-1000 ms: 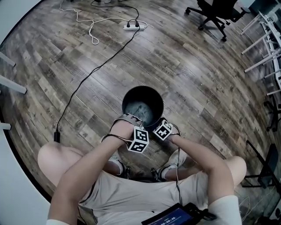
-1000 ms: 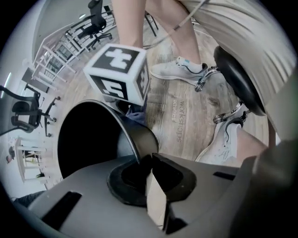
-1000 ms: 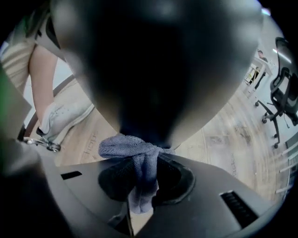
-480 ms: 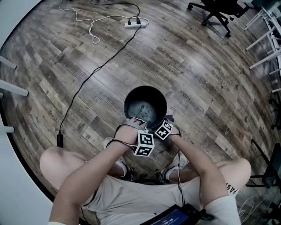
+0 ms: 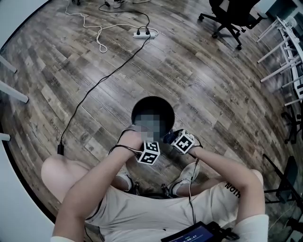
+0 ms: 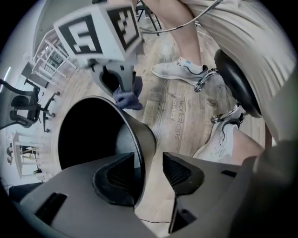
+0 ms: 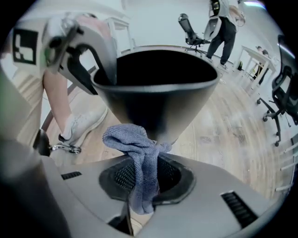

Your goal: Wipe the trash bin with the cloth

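Observation:
The black trash bin [image 5: 134, 111] stands on the wood floor just ahead of my knees. In the left gripper view its rim [image 6: 136, 135] runs between the jaws of my left gripper [image 6: 148, 174]; the jaws are opening, and the outer pad stands clear of the wall. My right gripper [image 7: 144, 174] is shut on a blue-grey cloth [image 7: 139, 145], held against the bin's outer wall [image 7: 158, 100] low on its near right side. From the left gripper view the cloth [image 6: 128, 98] shows under the right gripper's marker cube.
A black cable runs across the floor to a power strip [image 5: 144, 32] at the back. An office chair [image 5: 232, 14] and white table legs [image 5: 284, 52] stand at the far right. My shoes [image 6: 179, 69] and a stool [image 6: 237, 81] are close behind the bin. A person [image 7: 223, 28] stands far off.
The right gripper's marker cube with the cloth has shifted a little to the right along the bin's near side. The left hand stays at the rim.

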The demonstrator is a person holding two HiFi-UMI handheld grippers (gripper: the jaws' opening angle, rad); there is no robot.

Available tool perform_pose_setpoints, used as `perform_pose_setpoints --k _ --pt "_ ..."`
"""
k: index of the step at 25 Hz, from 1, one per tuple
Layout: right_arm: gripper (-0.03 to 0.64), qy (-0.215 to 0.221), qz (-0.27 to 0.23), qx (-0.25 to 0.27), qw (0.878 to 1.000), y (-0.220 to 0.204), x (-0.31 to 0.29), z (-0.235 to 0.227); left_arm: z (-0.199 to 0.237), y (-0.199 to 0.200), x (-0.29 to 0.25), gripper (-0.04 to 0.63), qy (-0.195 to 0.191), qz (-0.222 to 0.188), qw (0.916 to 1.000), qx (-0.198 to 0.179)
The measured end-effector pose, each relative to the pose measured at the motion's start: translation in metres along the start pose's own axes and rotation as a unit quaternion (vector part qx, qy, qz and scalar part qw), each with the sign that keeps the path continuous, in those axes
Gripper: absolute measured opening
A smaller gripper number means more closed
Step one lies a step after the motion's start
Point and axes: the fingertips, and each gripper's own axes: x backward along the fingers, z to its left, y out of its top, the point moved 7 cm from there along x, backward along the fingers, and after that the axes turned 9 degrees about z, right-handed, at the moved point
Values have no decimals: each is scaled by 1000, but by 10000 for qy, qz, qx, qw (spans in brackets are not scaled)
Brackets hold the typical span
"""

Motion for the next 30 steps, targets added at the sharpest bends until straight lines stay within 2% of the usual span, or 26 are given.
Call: perform_pose_setpoints --k 3,6,7,9,13,18,24,30 --pt "74 72 -314 -14 9995 6 43 17 -3 -11 -10 184 17 312 9995 -57" --pt "74 39 -566 197 9982 14 74 32 -1 -22 -21 183 324 679 9971 -86" --pt "74 17 -601 220 9979 15 82 35 1 -23 -21 176 399 707 9967 -60" --pt "74 -59 -708 235 9972 19 94 37 3 -22 -20 107 424 706 9966 18" --pt "74 -177 -762 107 9969 24 104 32 3 -18 -18 95 352 732 9967 3" --pt "74 -144 -661 30 9977 20 88 24 -1 -2 -13 83 379 645 9972 -22" --pt "74 -145 -463 177 9987 11 57 9 -2 9 -10 67 370 590 9976 -46" --pt "74 -279 -347 152 9989 4 -3 -8 -2 19 -7 60 346 555 9977 203"
